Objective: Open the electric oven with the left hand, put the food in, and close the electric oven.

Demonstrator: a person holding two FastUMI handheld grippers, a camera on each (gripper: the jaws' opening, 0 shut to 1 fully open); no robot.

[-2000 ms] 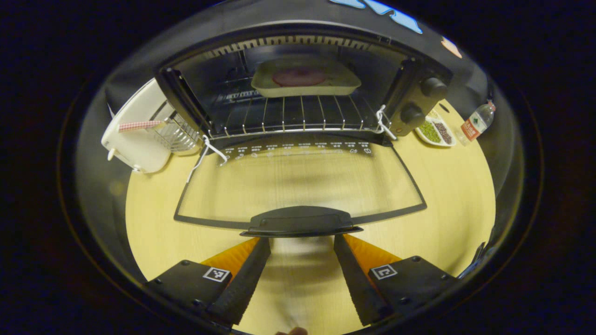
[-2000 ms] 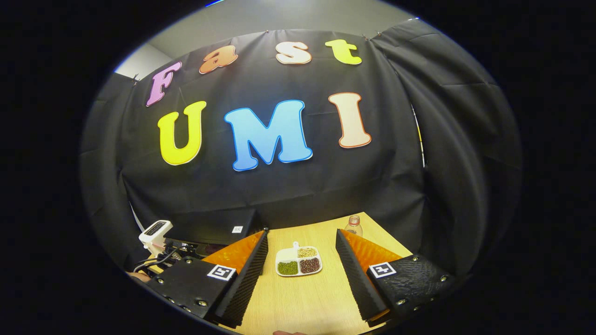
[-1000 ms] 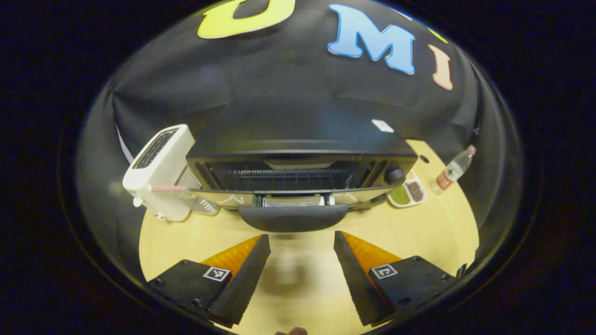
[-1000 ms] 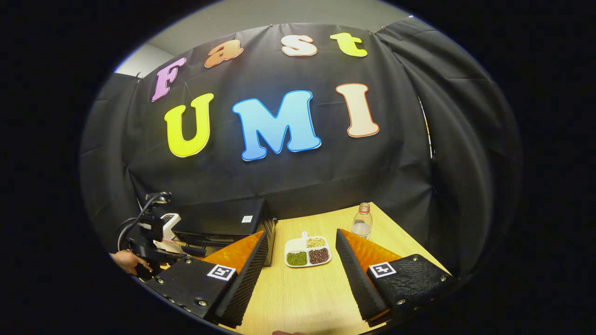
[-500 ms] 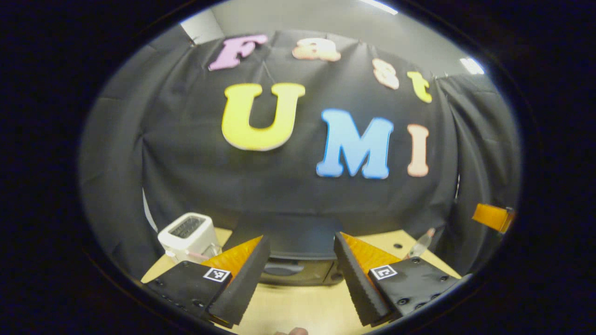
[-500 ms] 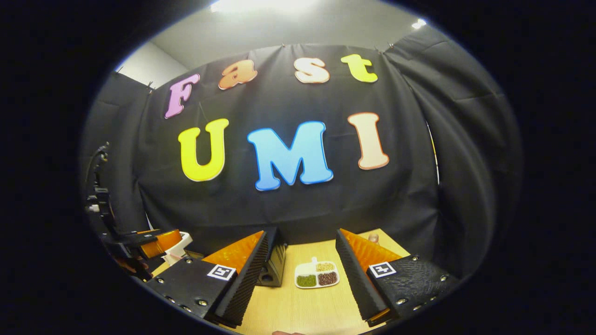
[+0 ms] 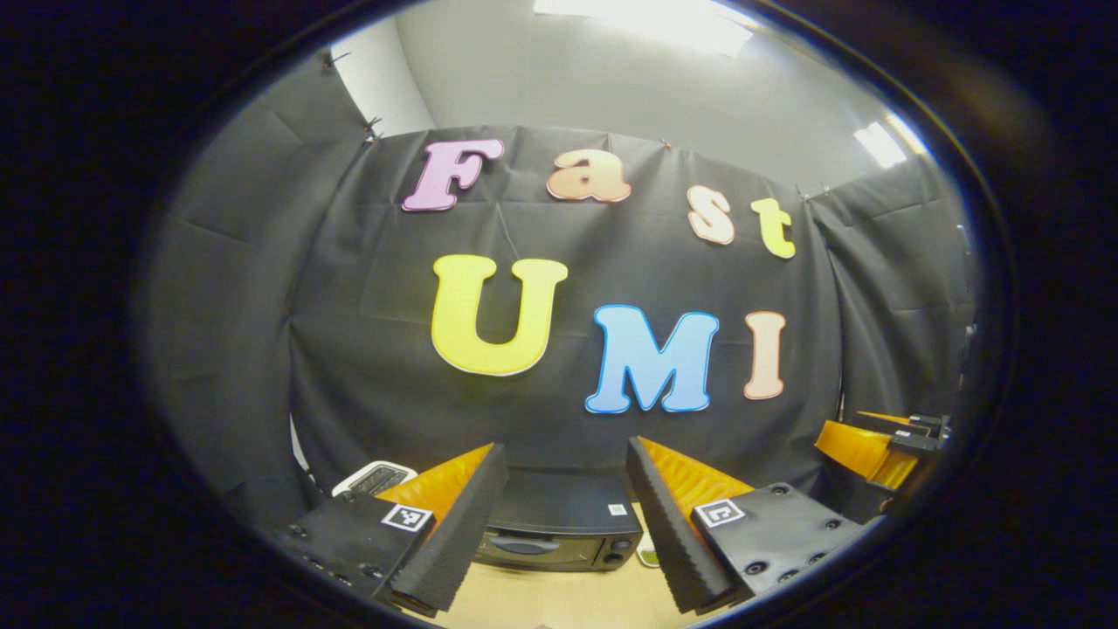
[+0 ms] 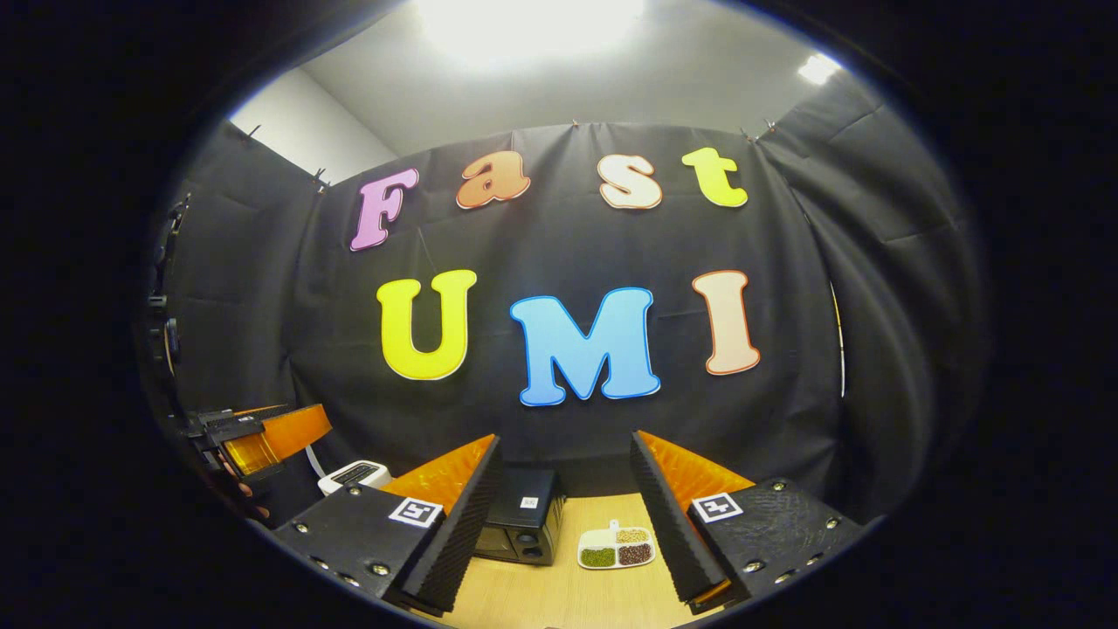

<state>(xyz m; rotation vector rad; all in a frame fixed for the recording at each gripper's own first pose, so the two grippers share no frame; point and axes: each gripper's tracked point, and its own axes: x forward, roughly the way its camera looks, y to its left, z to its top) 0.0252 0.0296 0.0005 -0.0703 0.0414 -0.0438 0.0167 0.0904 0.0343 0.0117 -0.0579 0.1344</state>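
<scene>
Left gripper view: the electric oven (image 7: 559, 531) sits on the tabletop (image 7: 559, 601) ahead, between and beyond the released left tongs (image 7: 566, 515), door shut and facing them, long axis crosswise. The right tongs (image 8: 566, 515), also spread and empty, see it ahead-left, so the left are likely nearer.

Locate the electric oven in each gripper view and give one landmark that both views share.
Left gripper view: the electric oven sits bottom centre, between the left gripper's open fingers, door shut.
Right gripper view: it sits bottom, left of centre, beside the divided dish.
Shared landmark: the white toaster left of it.
</scene>
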